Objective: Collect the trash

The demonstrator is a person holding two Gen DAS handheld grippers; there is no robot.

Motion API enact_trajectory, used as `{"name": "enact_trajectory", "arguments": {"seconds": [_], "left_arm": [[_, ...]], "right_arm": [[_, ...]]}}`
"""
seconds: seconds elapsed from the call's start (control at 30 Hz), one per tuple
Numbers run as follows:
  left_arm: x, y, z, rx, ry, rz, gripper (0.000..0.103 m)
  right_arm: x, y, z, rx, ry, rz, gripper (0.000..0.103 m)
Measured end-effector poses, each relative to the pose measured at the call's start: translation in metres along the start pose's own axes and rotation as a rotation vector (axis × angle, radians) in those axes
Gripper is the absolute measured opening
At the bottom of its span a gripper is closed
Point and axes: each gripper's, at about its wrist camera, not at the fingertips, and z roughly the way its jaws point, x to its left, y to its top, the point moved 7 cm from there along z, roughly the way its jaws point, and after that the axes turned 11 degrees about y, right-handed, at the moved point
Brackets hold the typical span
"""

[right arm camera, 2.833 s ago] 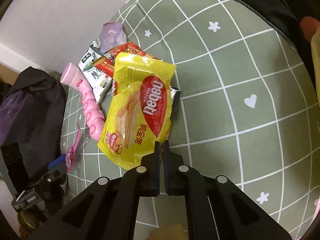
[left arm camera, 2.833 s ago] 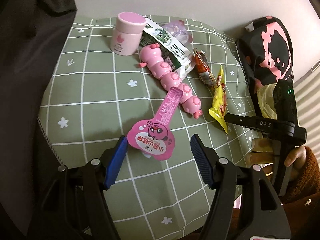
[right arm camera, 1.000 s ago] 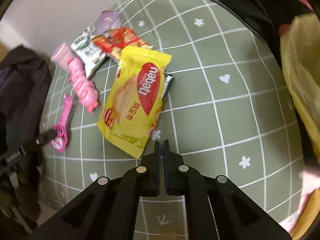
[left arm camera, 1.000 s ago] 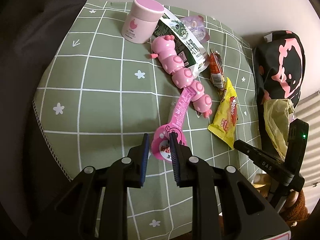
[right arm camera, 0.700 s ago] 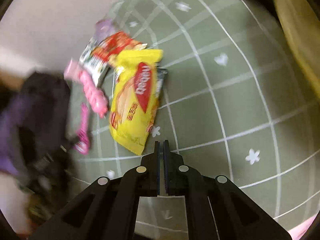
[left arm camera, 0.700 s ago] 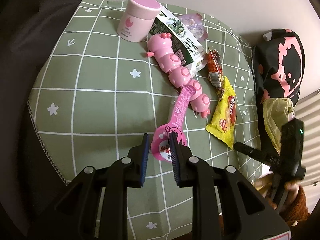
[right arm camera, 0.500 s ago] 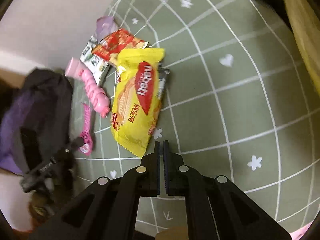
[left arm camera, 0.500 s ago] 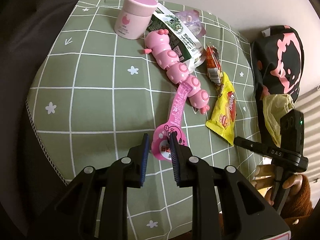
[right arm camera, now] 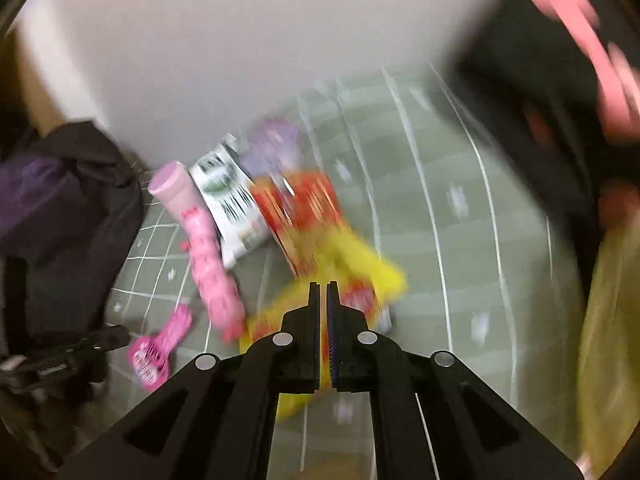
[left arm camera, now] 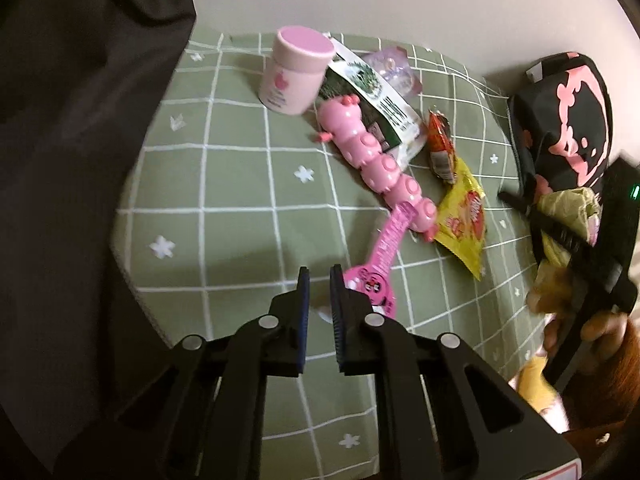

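A pink long-handled snack wrapper (left arm camera: 380, 264) lies on the green checked cloth (left arm camera: 240, 184). My left gripper (left arm camera: 319, 280) is nearly shut and empty; the wrapper's round end lies just right of its right finger. A yellow wafer packet (left arm camera: 464, 224), a red packet (left arm camera: 440, 148) and a green-white packet (left arm camera: 384, 108) lie beyond. My right gripper (right arm camera: 323, 292) is shut and empty above the yellow wafer packet (right arm camera: 360, 280); this view is blurred. The pink wrapper (right arm camera: 160, 344) shows at lower left there.
A pink caterpillar toy (left arm camera: 376, 160) and a pink-lidded jar (left arm camera: 294, 76) stand on the cloth. A black and pink bag (left arm camera: 560, 120) with a yellow trash bag (left arm camera: 568, 216) sits at the right. Dark clothing (left arm camera: 80, 120) hangs at the left edge.
The pink wrapper has slipped out of my left gripper's jaws and now lies to their right. My right gripper has swung fast, tilting up toward the wall.
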Motion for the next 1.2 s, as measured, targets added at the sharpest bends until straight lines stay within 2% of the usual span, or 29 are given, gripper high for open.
{"name": "enact_trajectory", "arguments": {"seconds": [0.1,0.2,0.27,0.33,0.43,0.6,0.67,0.8,0.87,0.93,1.03,1.07,1.1,1.13,1.2], "left_arm": [[0.003,0.003,-0.003,-0.007,0.014,0.017,0.010],[0.007,0.003,-0.005,-0.004,0.008,0.008,0.010],[0.009,0.000,-0.003,0.003,0.010,0.007,0.010],[0.011,-0.004,0.000,0.011,0.015,0.011,0.012],[0.012,-0.008,0.002,0.012,0.011,0.015,0.019],[0.012,-0.012,0.007,0.028,-0.015,0.010,0.022],[0.011,-0.014,0.009,0.034,-0.026,0.008,0.025],[0.012,-0.015,0.008,0.032,-0.047,0.006,0.026],[0.012,-0.014,0.007,0.027,-0.059,0.003,0.029],[0.011,-0.012,0.006,0.020,-0.060,0.002,0.031],[0.011,-0.011,0.005,0.015,-0.060,0.001,0.031],[0.010,-0.010,0.006,0.016,-0.060,-0.001,0.031],[0.008,-0.010,0.007,0.017,-0.061,-0.001,0.031],[0.007,-0.011,0.007,0.018,-0.063,0.001,0.031],[0.005,-0.012,0.008,0.022,-0.063,0.006,0.031]], "right_arm": [[0.013,0.022,0.018,0.007,0.007,-0.114,0.006],[0.021,0.029,0.047,0.071,0.058,-0.109,0.006],[0.021,0.024,0.071,0.131,0.048,-0.132,0.006],[0.018,0.021,0.084,0.153,0.050,-0.136,0.006],[0.010,0.023,0.094,0.147,0.007,-0.118,0.006],[0.009,0.026,0.105,0.230,0.008,-0.058,0.006],[0.008,0.034,0.113,0.267,0.032,-0.021,0.006],[0.002,0.046,0.122,0.272,0.105,0.105,0.006],[0.007,0.044,0.125,0.300,0.137,0.118,0.006],[0.012,0.039,0.123,0.318,0.135,0.071,0.006],[0.030,0.029,0.118,0.290,0.012,-0.207,0.006],[0.029,0.027,0.115,0.250,-0.107,-0.298,0.006],[0.025,0.025,0.113,0.224,-0.186,-0.321,0.006],[0.021,0.024,0.112,0.202,-0.227,-0.297,0.006],[0.015,0.024,0.109,0.186,-0.266,-0.187,0.006]]}}
